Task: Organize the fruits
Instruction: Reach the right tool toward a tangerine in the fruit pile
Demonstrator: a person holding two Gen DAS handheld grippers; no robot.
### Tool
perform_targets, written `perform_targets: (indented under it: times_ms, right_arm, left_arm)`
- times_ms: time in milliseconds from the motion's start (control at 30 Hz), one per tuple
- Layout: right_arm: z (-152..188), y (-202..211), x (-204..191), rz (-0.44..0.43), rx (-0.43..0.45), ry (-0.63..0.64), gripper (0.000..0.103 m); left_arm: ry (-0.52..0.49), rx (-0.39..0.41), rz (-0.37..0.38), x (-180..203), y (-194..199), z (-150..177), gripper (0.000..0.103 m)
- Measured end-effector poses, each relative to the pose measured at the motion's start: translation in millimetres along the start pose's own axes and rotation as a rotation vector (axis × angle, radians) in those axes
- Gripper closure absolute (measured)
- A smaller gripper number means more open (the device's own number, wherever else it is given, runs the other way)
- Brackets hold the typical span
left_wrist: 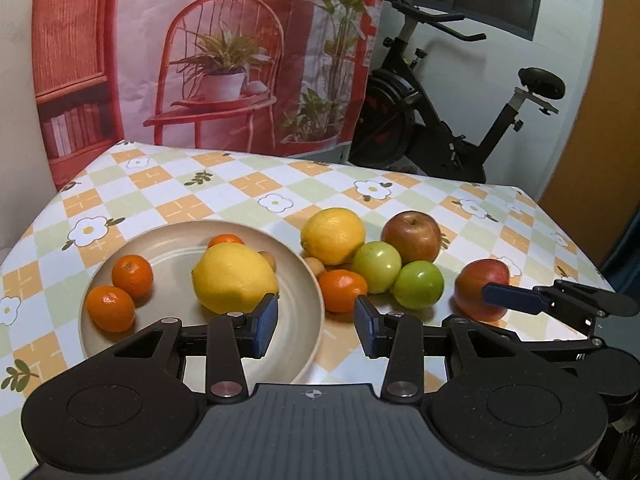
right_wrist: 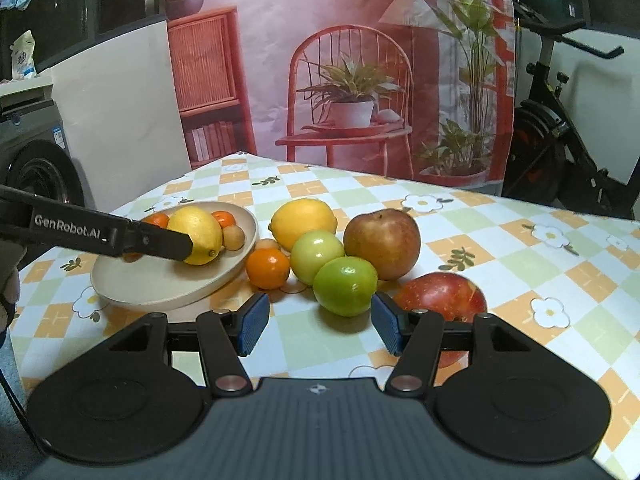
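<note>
Left wrist view: left hand-held gripper (left_wrist: 316,326) partly open, nothing between its pads; it hangs over the near rim of the plate (left_wrist: 304,280); the plate holds a lemon (left_wrist: 234,278) and mandarins (left_wrist: 132,276); a loose mandarin (left_wrist: 342,290) lies on the table (left_wrist: 240,188) just off the rim.
Right wrist view: right hand-held gripper (right_wrist: 318,326) partly open, empty; the green apple (right_wrist: 345,286) lies just ahead between its jaws, the red apple (right_wrist: 444,296) near the right finger; a second lemon (right_wrist: 302,222) and a brown-red apple (right_wrist: 382,242) lie toward the far edge.
Step in hand: judged, approach to the next loose fruit.
Next move: advance, close on one fruit, carry it to the plate without nudging its neighbours.
</note>
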State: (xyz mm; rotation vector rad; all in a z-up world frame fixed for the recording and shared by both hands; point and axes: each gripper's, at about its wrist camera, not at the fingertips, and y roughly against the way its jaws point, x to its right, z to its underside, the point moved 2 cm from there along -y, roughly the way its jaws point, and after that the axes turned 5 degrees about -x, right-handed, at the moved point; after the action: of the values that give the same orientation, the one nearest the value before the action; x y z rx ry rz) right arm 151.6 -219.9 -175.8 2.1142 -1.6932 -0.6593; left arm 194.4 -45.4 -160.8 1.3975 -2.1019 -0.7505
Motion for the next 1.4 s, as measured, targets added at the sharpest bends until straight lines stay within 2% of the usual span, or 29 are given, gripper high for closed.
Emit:
perform_targets:
  times_ms: [233,400,600,933,1033,1133,1300,1400]
  right_arm:
    - [-2.7,9.5,3.7,0.038,0.022,0.009,0.038]
    - [-2.3,12.9,10.6,0.053,0.026,0.0,0.038]
    - [0.0,18.7,18.0,0.073,0.043,-0.007,0.033]
    - [1.6,20.5,19.8,0.065,0.046,-0.007,0.033]
    - [1.1,18.8,19.6,0.059,0.041,-0.01,0.033]
    - [-3.3,13.6,20.5,0.013,0.022,-0.019,0.033]
    - [-18.5,-0.3,-0.8,-0.047,-0.003,0.142,0.034]
    - [-27.6,-16.8,-19.5,-0.083,-0.028,0.286,0.042]
  left_arm:
    - [-0.014,0.035,-0.01,5.3,5.9,-0.6,0.059]
    - [-0.02,0.036,-0.003,8.8,5.2,-0.2,0.059]
    - [-0.026,0.036,-0.008,8.1,3.8,-1.3,0.059]
    - [-0.031,-0.017,0.045,11.2,-7.3,8.2,0.061]
    - [-0.016,-0.01,0.037,5.7,-6.2,6.3,0.062]
    - [0.001,0.013,0.019,-1.7,-1.1,0.8,0.062]
    - [0.026,0.061,-0.053,-18.9,10.7,-10.2,0.062]
    - [0.052,0.086,-0.087,-31.6,18.2,-14.9,0.062]
